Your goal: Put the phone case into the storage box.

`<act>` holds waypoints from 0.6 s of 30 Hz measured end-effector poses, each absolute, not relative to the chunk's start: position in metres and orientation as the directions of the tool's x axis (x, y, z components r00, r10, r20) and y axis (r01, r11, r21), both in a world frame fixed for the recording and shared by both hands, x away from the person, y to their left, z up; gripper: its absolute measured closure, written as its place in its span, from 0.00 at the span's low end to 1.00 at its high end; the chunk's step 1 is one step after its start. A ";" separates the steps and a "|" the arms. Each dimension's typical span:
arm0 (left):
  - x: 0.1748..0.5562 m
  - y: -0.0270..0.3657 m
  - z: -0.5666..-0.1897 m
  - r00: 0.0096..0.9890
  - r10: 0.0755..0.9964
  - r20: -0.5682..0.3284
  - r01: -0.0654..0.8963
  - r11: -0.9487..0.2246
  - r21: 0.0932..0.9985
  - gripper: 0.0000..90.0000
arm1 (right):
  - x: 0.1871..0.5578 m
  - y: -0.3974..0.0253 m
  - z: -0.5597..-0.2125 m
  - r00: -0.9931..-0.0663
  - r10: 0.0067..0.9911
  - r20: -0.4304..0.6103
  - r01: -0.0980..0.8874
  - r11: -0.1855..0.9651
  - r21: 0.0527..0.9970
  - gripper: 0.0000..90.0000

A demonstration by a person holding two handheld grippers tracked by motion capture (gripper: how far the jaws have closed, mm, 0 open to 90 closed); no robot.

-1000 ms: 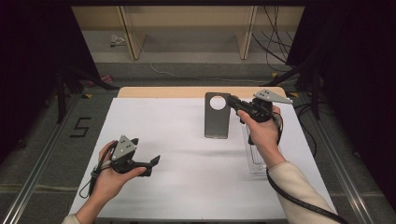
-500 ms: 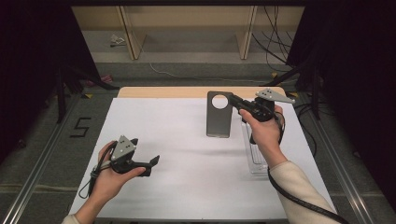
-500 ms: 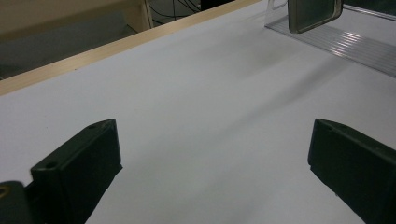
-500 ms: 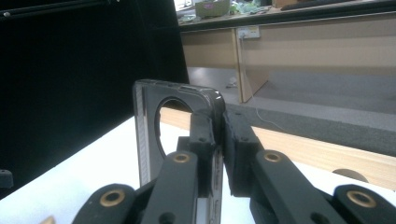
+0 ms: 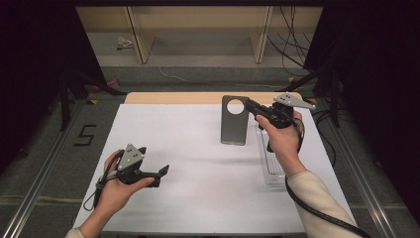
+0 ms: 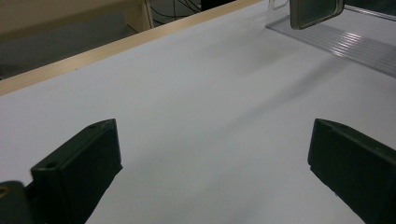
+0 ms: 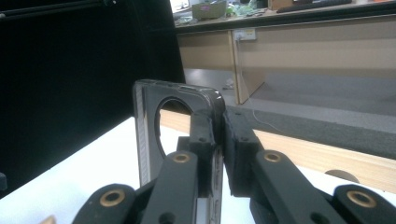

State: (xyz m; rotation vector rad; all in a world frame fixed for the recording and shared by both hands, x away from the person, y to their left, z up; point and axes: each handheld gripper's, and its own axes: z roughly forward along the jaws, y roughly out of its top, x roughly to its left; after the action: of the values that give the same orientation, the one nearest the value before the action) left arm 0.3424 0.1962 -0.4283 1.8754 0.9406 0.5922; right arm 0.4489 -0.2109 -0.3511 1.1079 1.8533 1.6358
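Grey phone case (image 5: pixel 234 124), gripped at its top edge by right gripper (image 5: pixel 249 105).

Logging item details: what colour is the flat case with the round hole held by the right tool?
Dark grey flat case with round hole, clearest in the high view.

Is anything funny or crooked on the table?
Only one thing: the dark phone case is standing up on end instead of lying flat, because the right gripper pinches its top corner next to the round camera hole. The clear tray beside it lies straight. Nothing looks spilled or broken.
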 end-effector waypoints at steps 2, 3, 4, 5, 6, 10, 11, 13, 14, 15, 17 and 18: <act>0.342 0.196 -0.428 0.591 0.807 0.013 0.361 -0.278 0.890 0.02 | 0.449 -0.212 -0.351 -0.587 0.788 0.185 0.280 -0.016 0.960 0.93; 0.343 0.196 -0.428 0.591 0.807 0.013 0.361 -0.279 0.890 0.02 | 0.449 -0.212 -0.351 -0.587 0.789 0.184 0.280 -0.016 0.960 0.93; 0.343 0.196 -0.428 0.590 0.807 0.013 0.361 -0.278 0.890 0.02 | 0.449 -0.212 -0.351 -0.586 0.789 0.185 0.279 -0.018 0.960 0.93; 0.343 0.196 -0.428 0.591 0.807 0.013 0.361 -0.279 0.890 0.02 | 0.449 -0.213 -0.350 -0.585 0.790 0.184 0.279 -0.017 0.960 0.93; 0.343 0.196 -0.428 0.591 0.807 0.013 0.361 -0.279 0.890 0.02 | 0.449 -0.213 -0.350 -0.584 0.791 0.183 0.279 -0.016 0.960 0.93; 0.343 0.196 -0.429 0.591 0.807 0.013 0.361 -0.279 0.890 0.02 | 0.450 -0.214 -0.350 -0.583 0.792 0.181 0.277 -0.016 0.961 0.93; 0.343 0.196 -0.429 0.590 0.807 0.012 0.363 -0.278 0.890 0.02 | 0.450 -0.215 -0.350 -0.582 0.793 0.180 0.277 -0.015 0.961 0.93; 0.343 0.196 -0.429 0.590 0.807 0.013 0.362 -0.278 0.890 0.02 | 0.450 -0.215 -0.350 -0.580 0.795 0.179 0.276 -0.016 0.961 0.93; 0.343 0.196 -0.429 0.591 0.807 0.013 0.361 -0.279 0.890 0.02 | 0.450 -0.216 -0.349 -0.579 0.795 0.179 0.276 -0.016 0.961 0.93; 0.343 0.196 -0.429 0.591 0.807 0.012 0.362 -0.278 0.890 0.02 | 0.450 -0.216 -0.349 -0.579 0.796 0.179 0.276 -0.016 0.961 0.93; 0.343 0.196 -0.429 0.590 0.807 0.012 0.362 -0.278 0.890 0.02 | 0.450 -0.217 -0.349 -0.577 0.797 0.179 0.273 -0.018 0.962 0.93; 0.343 0.196 -0.429 0.590 0.807 0.011 0.362 -0.278 0.890 0.02 | 0.450 -0.218 -0.348 -0.576 0.798 0.179 0.272 -0.019 0.962 0.93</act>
State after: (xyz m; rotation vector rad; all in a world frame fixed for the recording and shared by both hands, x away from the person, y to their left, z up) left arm 0.3425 0.1963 -0.4287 1.8740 0.9431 0.5909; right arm 0.4501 -0.2178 -0.3484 1.1124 1.8330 1.6276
